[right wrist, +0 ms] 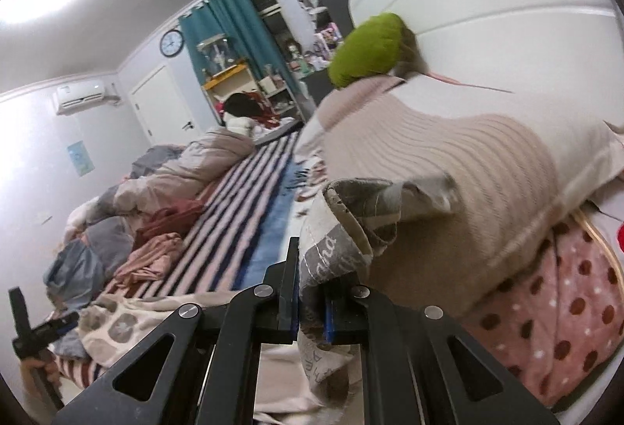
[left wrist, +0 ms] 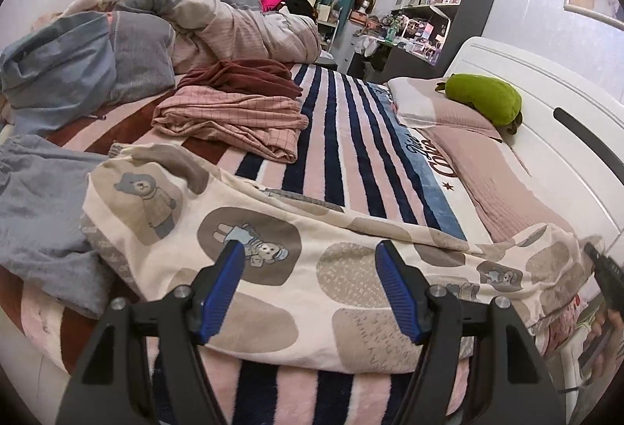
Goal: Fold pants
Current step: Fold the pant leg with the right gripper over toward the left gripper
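Cream pants with grey patches and bear prints [left wrist: 273,280] lie stretched across the striped blanket [left wrist: 343,136] on the bed. My left gripper [left wrist: 310,249] is open, its blue pads just above the middle of the pants, touching nothing. My right gripper [right wrist: 312,269] is shut on the pants' cuff end [right wrist: 343,226] and holds it lifted next to a beige pillow [right wrist: 448,171]. The rest of the pants [right wrist: 128,323] trails down left in the right wrist view. The right gripper shows at the far right of the left wrist view [left wrist: 604,277].
Pink checked clothes [left wrist: 230,121] and a maroon garment [left wrist: 241,76] lie further up the bed. Grey-blue pants [left wrist: 39,214] lie at left. A bunched duvet [left wrist: 234,23] sits at the back. A green plush [left wrist: 483,99] rests on pillows by the white headboard [left wrist: 546,113].
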`<state>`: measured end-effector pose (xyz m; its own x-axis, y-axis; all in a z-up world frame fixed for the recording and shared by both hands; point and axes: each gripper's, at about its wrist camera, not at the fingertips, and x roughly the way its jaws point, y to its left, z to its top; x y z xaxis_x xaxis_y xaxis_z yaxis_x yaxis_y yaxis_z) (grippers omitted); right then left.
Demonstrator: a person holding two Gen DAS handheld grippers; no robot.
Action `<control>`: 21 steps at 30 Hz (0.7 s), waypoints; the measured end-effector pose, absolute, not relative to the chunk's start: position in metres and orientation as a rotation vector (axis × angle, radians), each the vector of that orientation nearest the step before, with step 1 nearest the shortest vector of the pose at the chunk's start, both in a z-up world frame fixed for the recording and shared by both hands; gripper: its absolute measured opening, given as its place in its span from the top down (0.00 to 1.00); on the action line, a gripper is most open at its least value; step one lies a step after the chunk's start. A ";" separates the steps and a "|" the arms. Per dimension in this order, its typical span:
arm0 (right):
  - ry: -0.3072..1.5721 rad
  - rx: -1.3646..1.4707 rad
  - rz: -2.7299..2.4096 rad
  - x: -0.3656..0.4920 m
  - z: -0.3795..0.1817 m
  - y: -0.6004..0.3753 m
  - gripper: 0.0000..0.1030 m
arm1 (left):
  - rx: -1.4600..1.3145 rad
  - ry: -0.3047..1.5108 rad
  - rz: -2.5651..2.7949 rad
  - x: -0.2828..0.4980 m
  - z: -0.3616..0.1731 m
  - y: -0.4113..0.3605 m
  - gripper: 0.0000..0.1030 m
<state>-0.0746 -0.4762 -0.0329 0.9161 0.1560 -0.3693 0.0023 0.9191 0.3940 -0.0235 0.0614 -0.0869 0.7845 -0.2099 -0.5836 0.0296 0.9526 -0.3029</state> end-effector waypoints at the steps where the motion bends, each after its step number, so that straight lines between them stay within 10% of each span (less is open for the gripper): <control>1: 0.405 0.392 0.089 -0.073 -0.029 -0.470 0.97 | -0.286 0.657 -0.135 -0.025 -0.088 0.064 0.36; 21: 0.540 0.216 0.402 0.002 -0.023 -0.264 1.00 | -0.327 0.621 -0.137 -0.052 -0.105 0.124 0.36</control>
<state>0.0015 -0.2644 -0.0232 0.7831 0.4249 -0.4542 -0.3130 0.9003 0.3026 -0.0519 0.1244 -0.1055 0.8061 -0.2234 -0.5479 0.0286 0.9396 -0.3410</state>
